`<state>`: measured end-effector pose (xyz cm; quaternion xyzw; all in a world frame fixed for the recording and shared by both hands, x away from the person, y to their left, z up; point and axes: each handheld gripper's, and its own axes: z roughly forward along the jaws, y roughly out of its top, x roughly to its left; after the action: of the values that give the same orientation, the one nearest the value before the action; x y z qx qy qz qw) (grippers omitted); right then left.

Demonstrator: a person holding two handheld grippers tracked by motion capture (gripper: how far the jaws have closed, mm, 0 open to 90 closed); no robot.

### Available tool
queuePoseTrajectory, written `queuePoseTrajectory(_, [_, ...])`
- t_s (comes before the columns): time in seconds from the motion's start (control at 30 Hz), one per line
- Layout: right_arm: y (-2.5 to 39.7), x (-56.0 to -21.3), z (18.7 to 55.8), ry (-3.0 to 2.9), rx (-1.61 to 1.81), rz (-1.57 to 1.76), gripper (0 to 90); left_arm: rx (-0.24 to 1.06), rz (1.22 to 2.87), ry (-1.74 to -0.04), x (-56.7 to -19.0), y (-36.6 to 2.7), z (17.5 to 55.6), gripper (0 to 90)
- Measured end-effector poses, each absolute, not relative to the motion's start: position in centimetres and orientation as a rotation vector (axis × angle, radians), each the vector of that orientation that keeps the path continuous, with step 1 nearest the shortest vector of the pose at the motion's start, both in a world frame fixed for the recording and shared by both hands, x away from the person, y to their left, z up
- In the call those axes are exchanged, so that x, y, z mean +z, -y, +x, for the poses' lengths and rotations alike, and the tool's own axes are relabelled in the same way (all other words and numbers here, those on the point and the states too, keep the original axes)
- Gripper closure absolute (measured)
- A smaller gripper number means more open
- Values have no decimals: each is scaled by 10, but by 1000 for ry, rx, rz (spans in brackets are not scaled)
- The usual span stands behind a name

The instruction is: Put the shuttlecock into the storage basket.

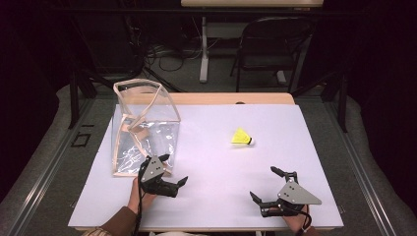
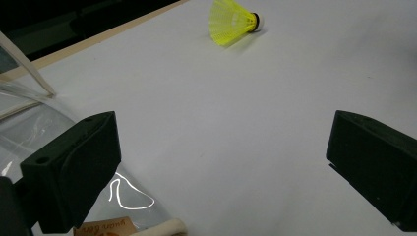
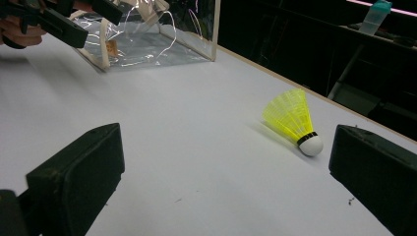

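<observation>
At the left of the high view stands the clear bag (image 1: 142, 129), with the left gripper (image 1: 173, 169) at its lower right corner, jaws apart and empty. Right of centre lies the yellow shuttlecock (image 1: 242, 137) on its side on the white table (image 1: 216, 162). Lower right, the right gripper (image 1: 269, 184) waits with jaws apart, the shuttlecock up and left of it. Best to close gently on the white cork end, since the skirt looks flimsy.
</observation>
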<state>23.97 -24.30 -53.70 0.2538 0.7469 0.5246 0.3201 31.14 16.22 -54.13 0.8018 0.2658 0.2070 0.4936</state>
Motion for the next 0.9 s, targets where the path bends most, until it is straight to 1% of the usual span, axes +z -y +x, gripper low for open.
queuePoseTrajectory(0.9, [243, -537, 240, -1965, 1374, 671, 0, 441, 2002, -558, -528, -133, 333, 0])
